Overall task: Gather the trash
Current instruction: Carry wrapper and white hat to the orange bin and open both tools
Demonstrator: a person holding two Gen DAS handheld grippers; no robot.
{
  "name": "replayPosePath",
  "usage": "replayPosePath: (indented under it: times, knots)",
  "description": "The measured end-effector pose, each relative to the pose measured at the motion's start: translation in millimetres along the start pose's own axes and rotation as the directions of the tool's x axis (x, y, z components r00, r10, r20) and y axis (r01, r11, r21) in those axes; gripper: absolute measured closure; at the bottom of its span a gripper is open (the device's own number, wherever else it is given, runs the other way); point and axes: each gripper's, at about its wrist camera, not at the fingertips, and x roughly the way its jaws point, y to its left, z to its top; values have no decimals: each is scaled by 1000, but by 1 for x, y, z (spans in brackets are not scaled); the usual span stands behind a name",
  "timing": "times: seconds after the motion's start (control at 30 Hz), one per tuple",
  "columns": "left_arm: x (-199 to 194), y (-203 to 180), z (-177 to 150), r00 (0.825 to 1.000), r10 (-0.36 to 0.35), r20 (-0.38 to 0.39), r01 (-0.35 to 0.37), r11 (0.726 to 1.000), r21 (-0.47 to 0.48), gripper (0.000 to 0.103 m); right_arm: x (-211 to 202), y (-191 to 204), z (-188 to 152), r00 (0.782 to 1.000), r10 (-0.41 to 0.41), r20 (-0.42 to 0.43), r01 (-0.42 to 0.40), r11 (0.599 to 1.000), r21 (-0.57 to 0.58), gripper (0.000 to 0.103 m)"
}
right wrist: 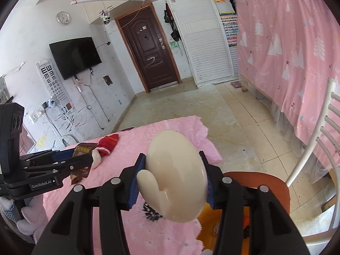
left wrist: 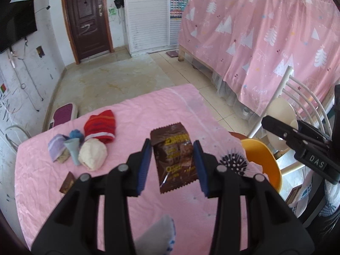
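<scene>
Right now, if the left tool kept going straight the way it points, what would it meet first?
Probably the pink quilted tablecloth, just right of the red striped knit hat. The left tool holds a brown snack wrapper; depth is uncertain.

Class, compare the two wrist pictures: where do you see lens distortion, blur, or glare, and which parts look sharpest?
Left wrist view: strong fisheye bending, dark corners; the snack wrapper is fairly sharp with a glint at its lower edge, the white cloth at the bottom is blurred. Right wrist view: same curved edges; the cream scoop shows soft sheen, and the door leans.
</scene>
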Motion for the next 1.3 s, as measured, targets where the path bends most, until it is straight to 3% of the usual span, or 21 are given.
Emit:
replayPosePath:
  times: [0.13, 0.23, 0.43, 0.6, 0.83, 0.9, 0.97, 1.3]
  knots:
    - [5, -16, 1, 999, -44, -18, 45, 999, 27, 65, -7, -16, -3, 1000, -24, 12, 23, 999, 25, 64]
    - [6, -33, 3, 992, -124, -33, 125, 991, 49, 65, -13, -29, -4, 999, -46, 18, 46, 998, 39, 64]
    - [12, -75, 6, 959, -276, -57, 281, 954, 106, 65, -26, -52, -6, 996, -77, 36, 74, 995, 69, 64]
    - [17, -107, 11, 940, -336, -65, 342, 928, 151, 65, -35, -70, -11, 994, -95, 52, 89, 990, 107, 64]
    - [30, -139, 15, 927, -361, -100, 374, 908, 189, 65, -44, -94, -14, 989, -124, 79, 111, 981, 161, 64]
    - [33, -146, 14, 926, -362, -108, 377, 905, 198, 58, -46, -99, -15, 987, -135, 86, 118, 977, 179, 64]
    - [35, -149, 13, 928, -358, -101, 371, 906, 201, 41, -45, -103, -15, 987, -136, 84, 118, 975, 189, 64]
    - [30, -121, 16, 936, -341, -85, 350, 924, 153, 41, -35, -93, -12, 988, -138, 64, 125, 977, 172, 63]
